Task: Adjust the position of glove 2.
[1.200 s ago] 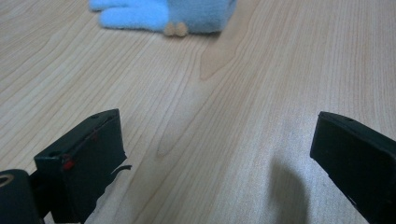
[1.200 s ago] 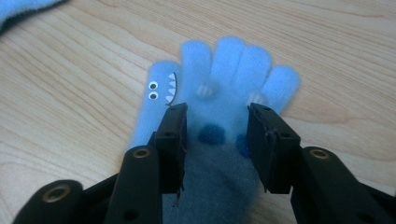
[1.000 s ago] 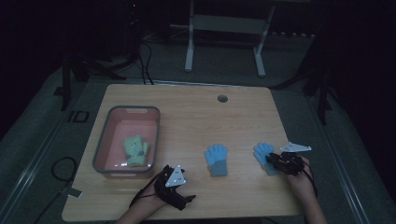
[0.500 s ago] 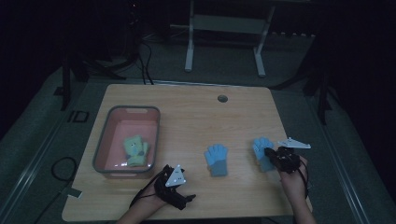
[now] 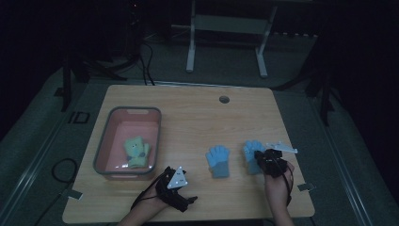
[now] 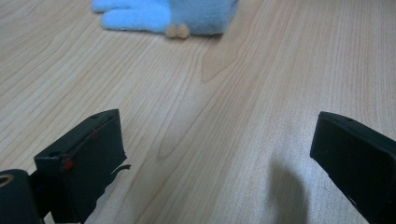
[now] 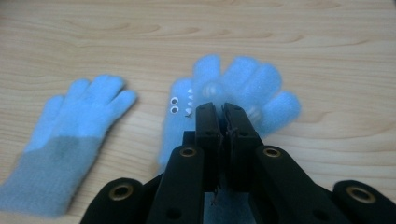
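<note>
two fuzzy knit gloves lie flat on the pale wood-grain table (image 5: 197,113), near its front edge. the right glove (image 7: 243,88) is light blue all over, fingers fanned away from the person, with two small googly eyes and tiny white teeth stitched along one side. the left glove (image 7: 70,135) lies just beside it but apart, light blue in the fingers with a greyer cuff. in the high view the pair sits right of centre, the right glove (image 5: 251,153) partly under the tool.

the right gripper (image 7: 221,114) has its two black jaws pressed together over the right glove's palm, with the blue knit showing in the narrow slit between them; it appears to pinch the fabric, though how much is caught i cannot tell. in the high view this gripper (image 5: 263,157) sits on the glove's cuff end.

the left gripper (image 6: 215,154) has its jaws spread wide over bare wood, touching no object, with the greyer-cuffed glove (image 6: 168,16) well ahead of it.

a grey-rimmed pink plastic bin (image 5: 104,150) holds a soft yellowish-green glove (image 5: 136,150).
</note>
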The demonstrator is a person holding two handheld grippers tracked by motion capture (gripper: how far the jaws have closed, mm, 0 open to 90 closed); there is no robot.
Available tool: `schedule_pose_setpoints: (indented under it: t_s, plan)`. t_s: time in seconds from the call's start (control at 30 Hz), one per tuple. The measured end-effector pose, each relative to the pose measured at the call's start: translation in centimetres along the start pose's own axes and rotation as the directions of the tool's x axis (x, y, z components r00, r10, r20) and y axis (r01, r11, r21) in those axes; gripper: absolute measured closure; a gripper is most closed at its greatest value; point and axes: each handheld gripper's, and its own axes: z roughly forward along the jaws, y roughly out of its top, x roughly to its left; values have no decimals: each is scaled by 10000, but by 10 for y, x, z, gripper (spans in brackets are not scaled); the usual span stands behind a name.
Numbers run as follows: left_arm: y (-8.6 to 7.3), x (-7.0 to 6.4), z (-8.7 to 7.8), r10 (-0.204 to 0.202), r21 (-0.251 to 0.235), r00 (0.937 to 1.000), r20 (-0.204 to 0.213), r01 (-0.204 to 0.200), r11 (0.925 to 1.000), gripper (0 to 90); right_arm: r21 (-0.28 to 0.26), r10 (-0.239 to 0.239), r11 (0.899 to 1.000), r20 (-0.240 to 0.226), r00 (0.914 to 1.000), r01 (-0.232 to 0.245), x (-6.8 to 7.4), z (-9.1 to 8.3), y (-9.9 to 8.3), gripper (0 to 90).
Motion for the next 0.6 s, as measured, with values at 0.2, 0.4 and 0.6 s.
schedule_pose_setpoints:
  t_s: [0.2, 0.4, 0.6]
  plan:
    - [0, -1, 0, 27, -6, 10000, -54, -27, 10000, 33, 132, 208, 9997, 50, 9998, -209, 9, 12, -7, 854]
    - [0, -1, 1, 73, 62, 10000, -46, -73, 10000, 32, 455, 139, 9989, 238, 9996, -149, 13, 23, -16, 844]
    - [0, -1, 1, 102, 79, 9999, -22, -102, 9999, 32, 935, 55, 9956, 435, 9990, -95, 11, 35, -23, 719]
